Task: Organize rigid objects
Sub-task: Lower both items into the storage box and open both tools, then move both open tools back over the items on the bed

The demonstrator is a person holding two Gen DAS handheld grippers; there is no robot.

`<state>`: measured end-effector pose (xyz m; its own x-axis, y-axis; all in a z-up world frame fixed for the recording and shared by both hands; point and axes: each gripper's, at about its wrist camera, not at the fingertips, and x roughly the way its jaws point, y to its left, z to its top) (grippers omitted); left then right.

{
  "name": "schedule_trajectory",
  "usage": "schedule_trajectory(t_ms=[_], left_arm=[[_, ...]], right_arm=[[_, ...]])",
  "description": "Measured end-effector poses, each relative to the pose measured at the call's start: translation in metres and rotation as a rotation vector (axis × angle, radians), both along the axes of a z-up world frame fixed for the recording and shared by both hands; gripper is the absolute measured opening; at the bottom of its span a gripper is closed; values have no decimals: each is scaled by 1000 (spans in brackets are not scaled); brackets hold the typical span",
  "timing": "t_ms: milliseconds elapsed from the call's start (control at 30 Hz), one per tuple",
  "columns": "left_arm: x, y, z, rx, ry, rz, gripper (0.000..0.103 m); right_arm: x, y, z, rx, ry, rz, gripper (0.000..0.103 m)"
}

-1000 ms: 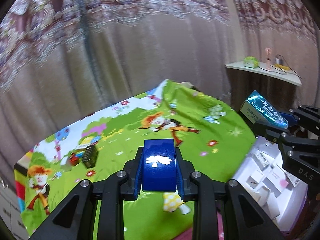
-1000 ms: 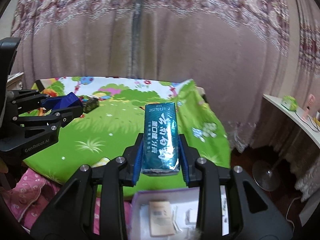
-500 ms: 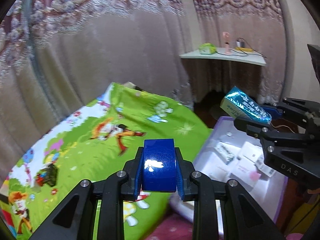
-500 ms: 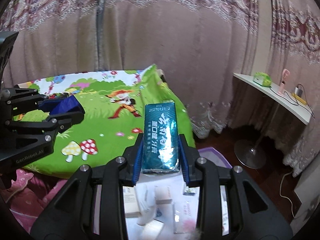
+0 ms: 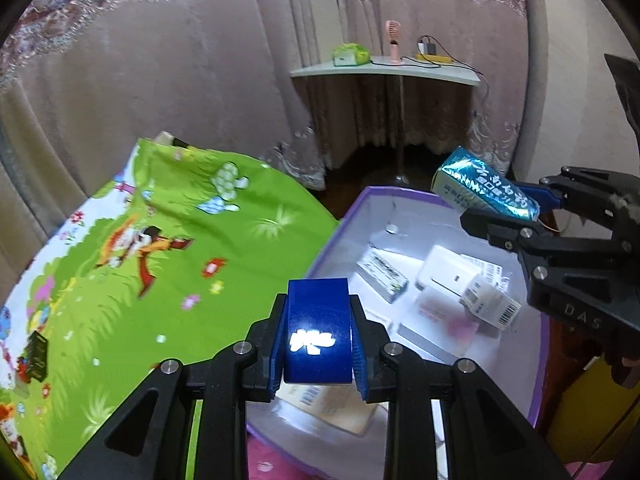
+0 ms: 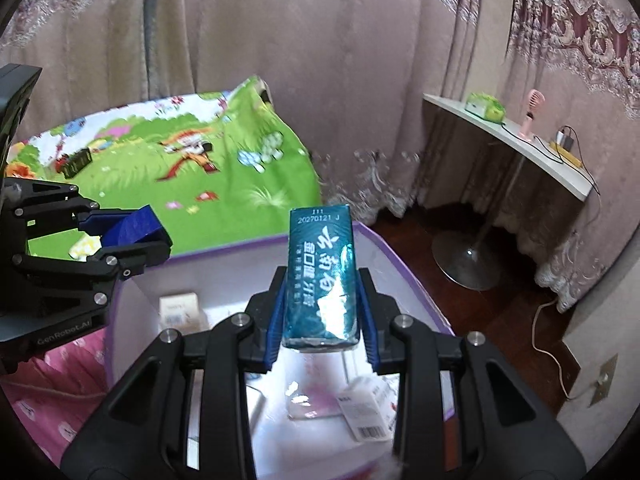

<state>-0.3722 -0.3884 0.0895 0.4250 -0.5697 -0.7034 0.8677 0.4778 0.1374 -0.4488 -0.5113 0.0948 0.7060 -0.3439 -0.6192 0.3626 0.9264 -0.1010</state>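
Left gripper [image 5: 318, 342] fingers pinching a blue box [image 5: 318, 332], held over the near edge of the purple bin [image 5: 538, 344]. Right gripper [image 6: 320, 312] fingers clamped on a teal pack [image 6: 322, 276], above the bin's small cartons [image 5: 452, 280]. Green bedspread [image 5: 168, 248] beside it.

A glossy dark-blue box [image 5: 318, 340] and a shiny teal box [image 6: 321, 276] with white lettering hang over the purple-rimmed bin [image 5: 536, 364] of small white boxes [image 5: 448, 276].
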Motion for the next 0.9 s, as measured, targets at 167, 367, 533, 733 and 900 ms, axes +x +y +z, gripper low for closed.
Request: schedule_trajectory(t_ms=[167,367,533,733,900], left_arm=[[0,-2,-15,-34,147,-101,66],[35,35,-19,-100,168,22,73],[91,102,-19,-114,88,252,74],[150,229,-34,-76,4,592,74],[198,333,-53,-9,-21,851,76]], right_arm=[[3,-11,-7,26,62,-35,56],[20,2,-2,-2,67,-25,70],[61,39,-3,-11,88,98,74],[133,115,-16,50,147,359,75],[213,188,-33,166,197,522,75]])
